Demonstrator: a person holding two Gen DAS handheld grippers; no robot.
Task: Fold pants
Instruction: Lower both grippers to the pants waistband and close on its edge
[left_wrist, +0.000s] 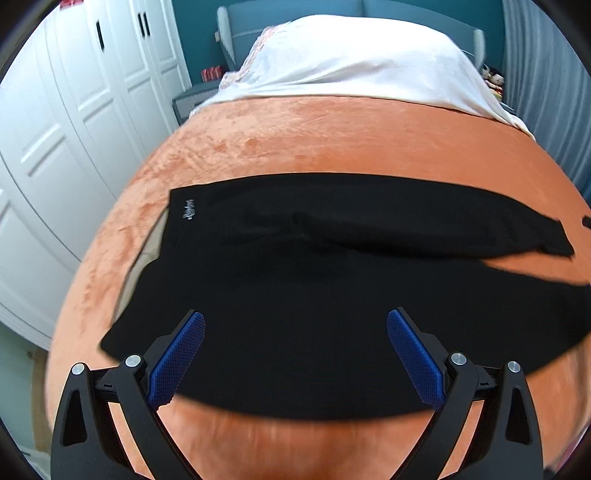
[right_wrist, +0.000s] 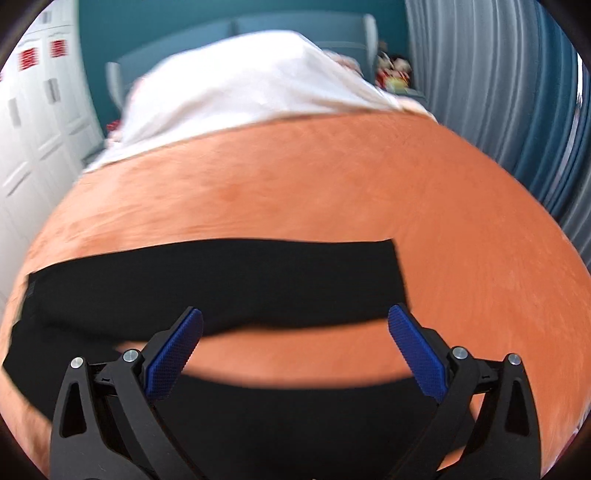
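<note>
black pants lie flat across the orange blanket on the bed, waistband end with the small white logo toward the wardrobe side, legs running toward the curtain side. the two legs are splayed apart with a wedge of blanket between them, so my read is the first fold, leg onto leg, is not yet done.

left gripper hangs over the near hip area, jaws spread wide, pinching nothing. right gripper hangs over the gap between the legs, jaws also spread, empty. right view is blurred, so cuff detail there is hard to read.

to do it well: left takes the near waistband corner, right takes the near leg close to its cuff, both pinch only that leg's layers, lift low, carry across together and lay edge on edge with the far leg. keep tension between the grippers so the fabric does not sag or bunch at the crotch.

around: white duvet piled at the head end, well apart from the pants. white wardrobe on one side, blue curtain on the other. nothing sits on the landing area. plush blanket may drag the fabric.
</note>
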